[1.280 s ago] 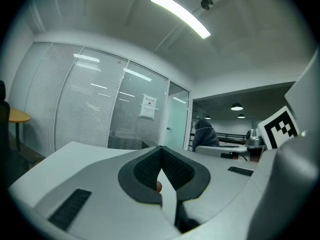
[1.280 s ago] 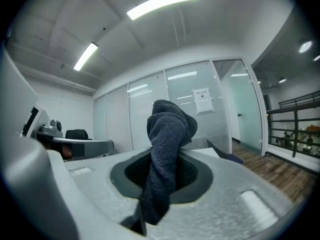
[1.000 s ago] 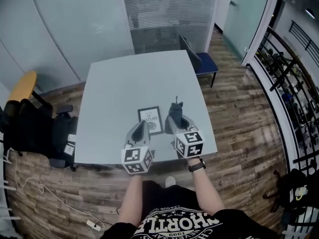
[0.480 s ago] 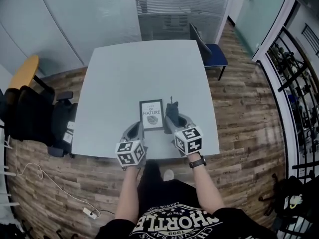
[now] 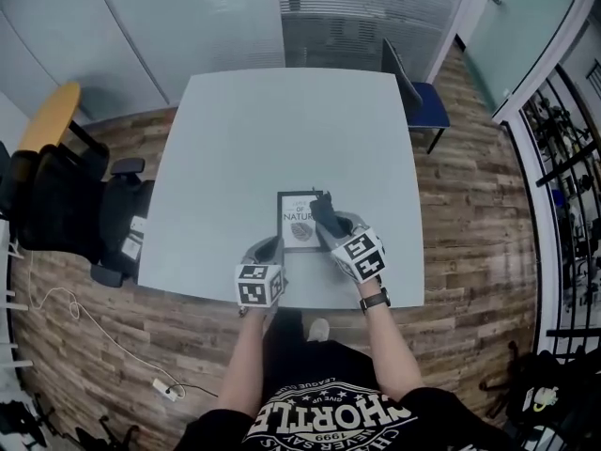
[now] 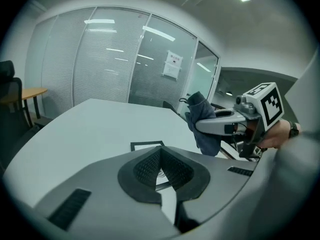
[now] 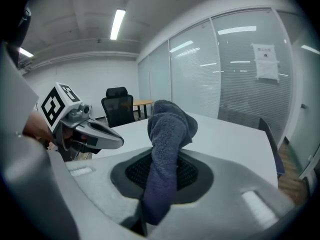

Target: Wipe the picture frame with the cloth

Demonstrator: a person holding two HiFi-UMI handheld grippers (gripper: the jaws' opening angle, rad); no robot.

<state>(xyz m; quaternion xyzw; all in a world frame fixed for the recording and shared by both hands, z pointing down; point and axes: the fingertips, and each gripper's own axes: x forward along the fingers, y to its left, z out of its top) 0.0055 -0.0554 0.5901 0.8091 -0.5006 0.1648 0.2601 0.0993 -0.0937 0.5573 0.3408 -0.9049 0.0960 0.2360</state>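
The left gripper (image 5: 269,248) is hovering with its jaws closed on nothing, just left of the black rectangular picture frame (image 5: 297,220), which is lying flat on the grey table (image 5: 282,130). The right gripper (image 5: 329,225) is clamping the dark blue-grey terry cloth (image 5: 322,212), which is hanging over the frame's right edge.

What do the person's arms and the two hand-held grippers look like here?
The left hand-held gripper and right hand-held gripper are grey moulded shells with black meshed pads, each carrying a white cube with black square markers. The person wears a black T-shirt with white lettering, short sleeves, and a dark wristwatch on the right wrist.
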